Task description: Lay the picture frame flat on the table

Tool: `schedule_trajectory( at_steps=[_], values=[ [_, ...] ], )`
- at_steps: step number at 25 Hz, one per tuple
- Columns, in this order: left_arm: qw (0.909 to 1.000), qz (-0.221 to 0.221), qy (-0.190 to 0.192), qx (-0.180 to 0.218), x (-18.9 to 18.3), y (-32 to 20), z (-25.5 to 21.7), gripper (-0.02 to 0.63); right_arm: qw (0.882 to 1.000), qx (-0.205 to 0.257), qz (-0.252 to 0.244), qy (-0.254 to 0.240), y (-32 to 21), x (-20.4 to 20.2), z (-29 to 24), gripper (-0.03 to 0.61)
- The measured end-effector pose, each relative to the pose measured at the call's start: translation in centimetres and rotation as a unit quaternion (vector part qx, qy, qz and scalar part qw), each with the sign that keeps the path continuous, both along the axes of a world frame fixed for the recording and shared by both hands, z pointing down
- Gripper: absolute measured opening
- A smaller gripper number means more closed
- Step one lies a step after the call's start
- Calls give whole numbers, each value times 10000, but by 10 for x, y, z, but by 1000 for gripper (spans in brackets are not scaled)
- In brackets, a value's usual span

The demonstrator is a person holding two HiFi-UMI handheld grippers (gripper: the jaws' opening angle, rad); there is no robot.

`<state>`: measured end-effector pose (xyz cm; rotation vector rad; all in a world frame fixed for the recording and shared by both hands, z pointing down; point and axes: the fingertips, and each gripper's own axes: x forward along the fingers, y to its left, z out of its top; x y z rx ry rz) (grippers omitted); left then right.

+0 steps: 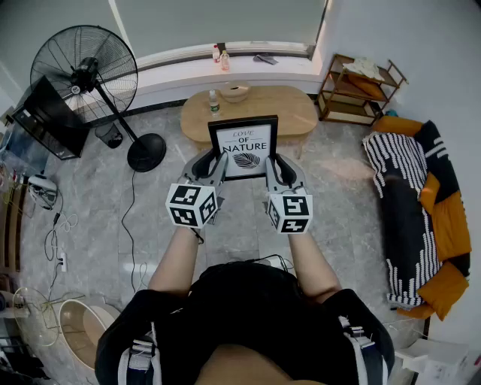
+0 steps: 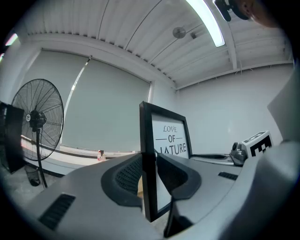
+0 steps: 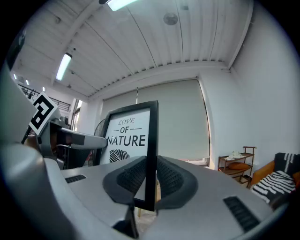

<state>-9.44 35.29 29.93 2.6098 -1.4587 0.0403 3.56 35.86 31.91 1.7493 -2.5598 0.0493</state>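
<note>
Pinching frame (image 1: 243, 148) edges — left gripper (image 1: 216, 161), right gripper (image 1: 273, 162)

Looks like a home living room. Low oval wooden coffee table (image 1: 289, 113) with a bowl (image 1: 234, 92) on it, close to a long window ledge (image 1: 180, 69) under a drawn pale roller blind (image 1: 218, 21). At the head view's right, an orange sofa (image 1: 449, 225) draped with a black-and-white striped throw (image 1: 392, 159), near a small wooden shelf rack (image 1: 362, 89). At its left, a black pedestal fan (image 1: 84, 66) and a dark flat screen (image 1: 46, 116), over pale stone-look floor tiles (image 1: 98, 203) with loose cables (image 1: 58, 224).
</note>
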Motion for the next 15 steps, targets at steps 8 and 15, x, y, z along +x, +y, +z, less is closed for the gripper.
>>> schedule_trajectory(
  at_steps=[8,15],
  values=[
    [10000,35,13,62,-20,-2,-2,112,10000,6,17,21,-2,-20,-1,84],
    [9999,92,-14,120,-51,-3,0,112,10000,14,51,7,-3,-51,2,84]
  ],
)
